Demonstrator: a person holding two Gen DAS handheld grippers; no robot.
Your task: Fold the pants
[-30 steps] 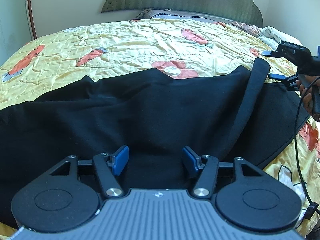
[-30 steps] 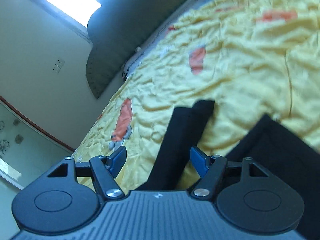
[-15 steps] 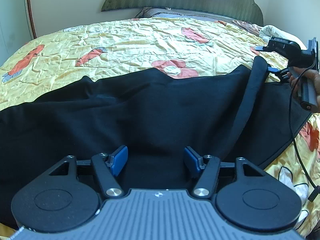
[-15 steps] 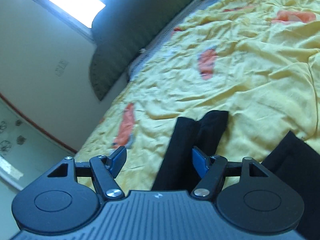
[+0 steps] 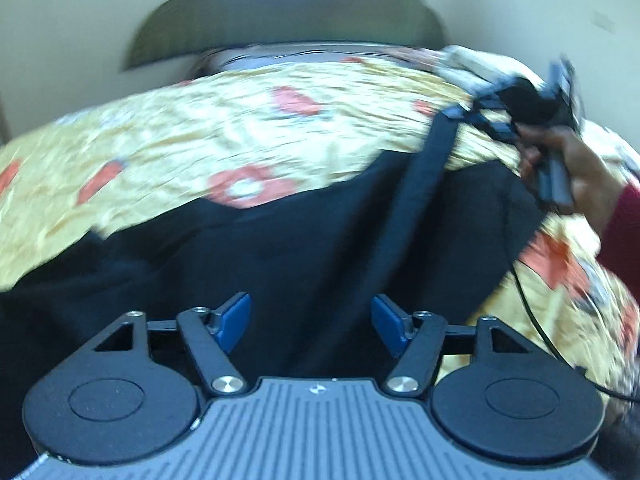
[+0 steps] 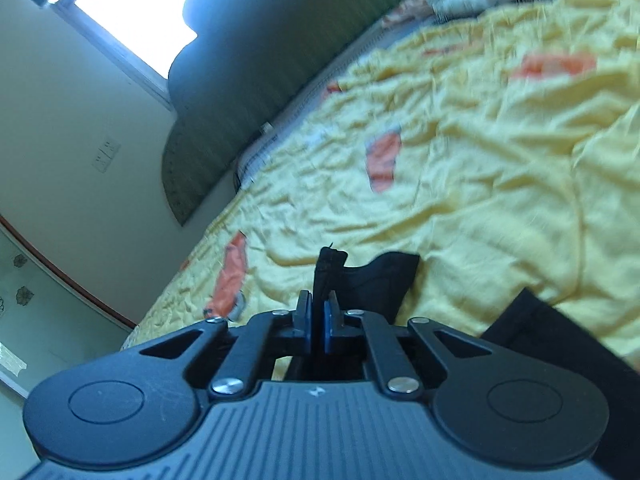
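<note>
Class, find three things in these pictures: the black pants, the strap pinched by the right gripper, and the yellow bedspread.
black pants (image 5: pixel 280 248), left wrist view: flat middle of the cloth.
strap (image 6: pixel 326 276), right wrist view: the tip above the shut fingers.
yellow bedspread (image 6: pixel 500 168), right wrist view: bare wrinkled fabric.

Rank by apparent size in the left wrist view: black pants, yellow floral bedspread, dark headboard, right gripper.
1. and 2. Black pants and yellow floral bedspread: similar spans, and the pants lie nearer the camera, so unranked.
3. Dark headboard.
4. Right gripper, smallest, shut on the pants' strip.
</note>
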